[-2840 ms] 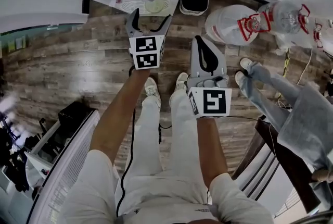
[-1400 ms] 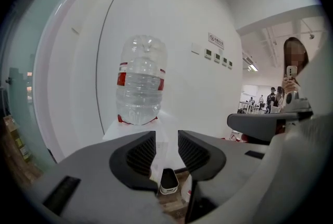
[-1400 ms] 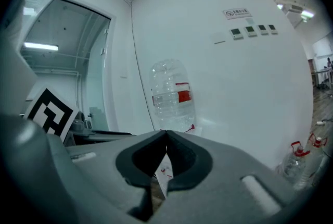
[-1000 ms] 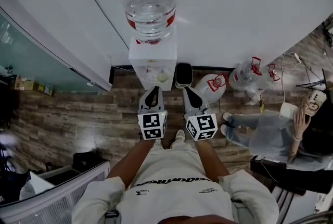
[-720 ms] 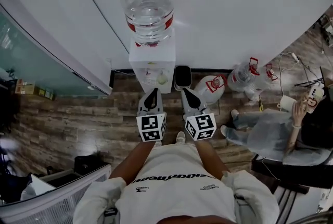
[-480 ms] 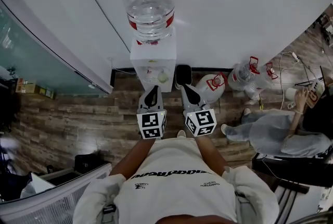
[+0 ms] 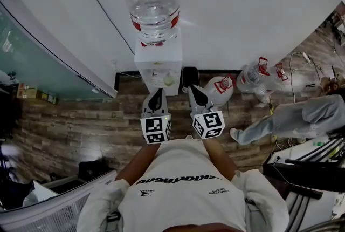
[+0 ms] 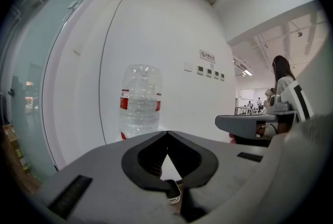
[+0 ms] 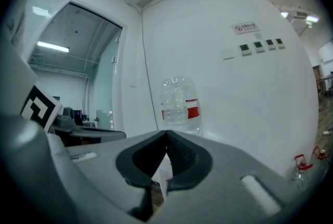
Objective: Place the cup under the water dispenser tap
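The white water dispenser (image 7: 158,61) stands against the wall with a clear bottle (image 7: 153,1) on top. A pale cup (image 7: 168,80) sits in its tap recess. My left gripper (image 7: 158,93) hangs just in front of the dispenser, jaws shut and empty. Beside it to the right, my right gripper (image 7: 192,89) is also shut and empty. In the left gripper view the jaws meet at the left gripper (image 8: 167,133) with the bottle (image 8: 140,98) beyond. The right gripper view shows the right gripper (image 9: 166,134) closed below the bottle (image 9: 179,104).
A black bin (image 7: 188,79) stands right of the dispenser, with spare water bottles (image 7: 218,89) on the wooden floor. A person (image 7: 302,117) is at the right. A glass wall runs along the left, and a white rack (image 7: 64,198) is at the lower left.
The left gripper, open close to the dispenser recess earlier, is now shut and drawn back beside the right one. The view has lifted. The person at the right has shifted.
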The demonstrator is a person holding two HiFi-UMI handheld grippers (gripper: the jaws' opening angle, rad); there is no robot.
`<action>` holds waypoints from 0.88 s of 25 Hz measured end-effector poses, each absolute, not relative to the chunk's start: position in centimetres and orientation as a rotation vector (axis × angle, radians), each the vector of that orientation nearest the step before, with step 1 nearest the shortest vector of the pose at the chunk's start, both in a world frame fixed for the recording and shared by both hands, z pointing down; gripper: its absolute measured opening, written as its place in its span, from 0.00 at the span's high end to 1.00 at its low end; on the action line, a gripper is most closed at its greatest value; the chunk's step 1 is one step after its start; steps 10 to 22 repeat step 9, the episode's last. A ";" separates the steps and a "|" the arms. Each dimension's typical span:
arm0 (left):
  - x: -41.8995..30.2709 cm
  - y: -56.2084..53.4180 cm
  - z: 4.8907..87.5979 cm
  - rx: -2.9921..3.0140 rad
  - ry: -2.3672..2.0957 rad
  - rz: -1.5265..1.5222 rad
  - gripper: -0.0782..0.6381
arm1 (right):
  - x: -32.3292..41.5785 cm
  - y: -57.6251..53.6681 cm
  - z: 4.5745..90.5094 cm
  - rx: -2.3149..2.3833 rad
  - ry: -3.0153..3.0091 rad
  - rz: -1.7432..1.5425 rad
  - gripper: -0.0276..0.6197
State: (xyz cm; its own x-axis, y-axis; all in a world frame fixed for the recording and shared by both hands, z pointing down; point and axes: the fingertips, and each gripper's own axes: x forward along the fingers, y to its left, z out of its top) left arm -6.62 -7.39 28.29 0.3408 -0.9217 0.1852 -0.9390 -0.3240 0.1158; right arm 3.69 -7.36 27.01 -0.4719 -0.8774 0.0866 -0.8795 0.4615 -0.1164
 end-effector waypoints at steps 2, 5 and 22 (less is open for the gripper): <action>-6.3 -7.3 28.2 2.414 -1.690 0.125 0.90 | 3.7 -7.3 27.1 1.604 -2.678 0.228 0.96; -6.0 -7.3 28.2 2.428 -1.682 0.126 0.90 | 3.7 -7.5 27.2 1.596 -2.683 0.228 0.96; -5.5 -7.2 28.4 2.438 -1.665 0.131 0.90 | 3.8 -7.4 27.7 1.587 -2.684 0.243 0.96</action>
